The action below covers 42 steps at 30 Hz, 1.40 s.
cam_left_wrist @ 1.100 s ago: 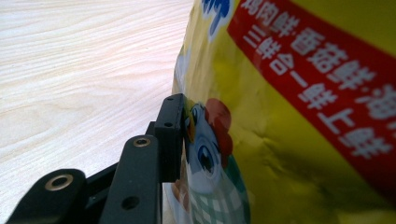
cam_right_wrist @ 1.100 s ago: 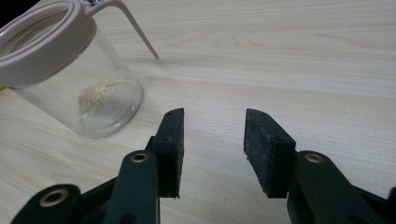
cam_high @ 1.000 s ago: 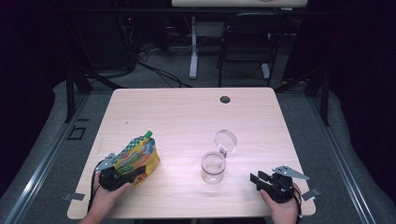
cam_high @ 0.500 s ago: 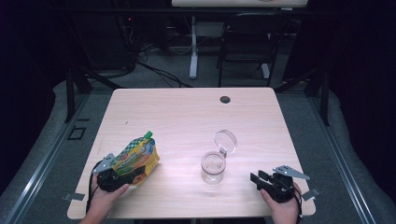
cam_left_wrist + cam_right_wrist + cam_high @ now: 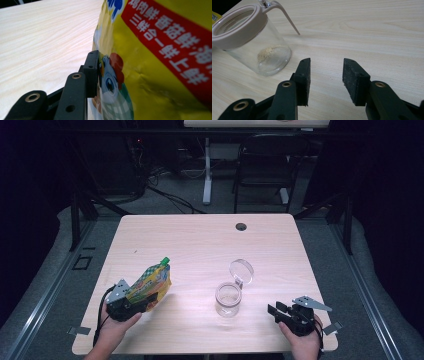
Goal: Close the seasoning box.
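The left gripper (image 5: 131,301), lower left of the high view, has its jaws clamped on a yellow pouch (image 5: 150,282) with a green cap, tilted above the worktop (image 5: 200,245). Lower right, the right gripper (image 5: 280,312) rests with jaws apart, empty, near the open jar (image 5: 228,298). Likely next: carry the pouch over the jar's mouth, steadying the jar
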### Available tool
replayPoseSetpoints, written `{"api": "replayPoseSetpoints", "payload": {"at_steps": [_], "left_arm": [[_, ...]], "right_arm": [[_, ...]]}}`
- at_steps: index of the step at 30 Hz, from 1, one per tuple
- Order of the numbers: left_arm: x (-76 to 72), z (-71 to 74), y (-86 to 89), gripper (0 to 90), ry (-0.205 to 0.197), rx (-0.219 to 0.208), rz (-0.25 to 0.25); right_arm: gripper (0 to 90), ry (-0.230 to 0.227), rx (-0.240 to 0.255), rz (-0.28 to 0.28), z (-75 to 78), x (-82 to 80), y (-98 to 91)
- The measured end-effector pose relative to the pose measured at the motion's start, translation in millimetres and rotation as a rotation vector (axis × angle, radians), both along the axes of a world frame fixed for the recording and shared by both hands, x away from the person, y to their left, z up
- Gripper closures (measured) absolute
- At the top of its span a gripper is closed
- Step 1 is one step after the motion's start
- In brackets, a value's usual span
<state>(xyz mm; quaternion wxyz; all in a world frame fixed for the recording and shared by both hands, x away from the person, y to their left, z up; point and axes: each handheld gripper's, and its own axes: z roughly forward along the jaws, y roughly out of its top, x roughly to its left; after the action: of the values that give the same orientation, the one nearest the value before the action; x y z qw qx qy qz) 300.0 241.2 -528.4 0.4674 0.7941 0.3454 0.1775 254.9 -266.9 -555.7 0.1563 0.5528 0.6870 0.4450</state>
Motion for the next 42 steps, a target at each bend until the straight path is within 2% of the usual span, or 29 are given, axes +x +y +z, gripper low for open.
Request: {"api": "replayPoseSetpoints", "payload": {"at_steps": [7, 12, 17, 26, 29, 31, 34, 38, 42], "left_arm": [[2.9, 11.3, -19.3, 63.0, -0.061, 0.071, -0.029], [3.3, 17.3, -34.2, 62.9, -0.121, 0.124, -0.024], [5.4, 19.8, -44.0, 62.9, -0.142, 0.141, -0.028], [10.3, 23.6, -55.6, 62.9, -0.187, 0.202, -0.038], [11.9, 24.1, -60.1, 63.0, -0.215, 0.233, -0.036], [13.7, 23.7, -62.7, 63.0, -0.226, 0.235, -0.035], [15.6, 23.3, -66.9, 63.0, -0.246, 0.258, -0.038], [16.8, 22.3, -71.3, 63.0, -0.274, 0.31, -0.051], [16.1, 19.9, -75.3, 63.0, -0.298, 0.338, -0.056]], "right_arm": [[58.3, 0.001, -0.004, 0.014, 0.7, 0.6, 1.1], [58.3, 0.0, -0.003, 0.016, 0.6, 0.2, 1.4], [58.3, 0.001, -0.006, 0.013, 0.7, -0.2, 1.4], [58.3, 0.001, -0.004, 0.019, -0.2, -0.2, 2.8], [58.2, 0.007, -0.005, 0.019, -0.9, 0.0, 2.7], [58.2, 0.007, -0.005, 0.016, -1.1, 0.0, 3.1], [58.1, 0.001, -0.007, 0.017, -1.0, -0.5, 3.3], [57.9, -0.023, -0.002, 0.01, 0.8, -2.3, 1.6], [57.7, -0.022, -0.001, 0.002, 0.0, -3.5, -0.4]]}}
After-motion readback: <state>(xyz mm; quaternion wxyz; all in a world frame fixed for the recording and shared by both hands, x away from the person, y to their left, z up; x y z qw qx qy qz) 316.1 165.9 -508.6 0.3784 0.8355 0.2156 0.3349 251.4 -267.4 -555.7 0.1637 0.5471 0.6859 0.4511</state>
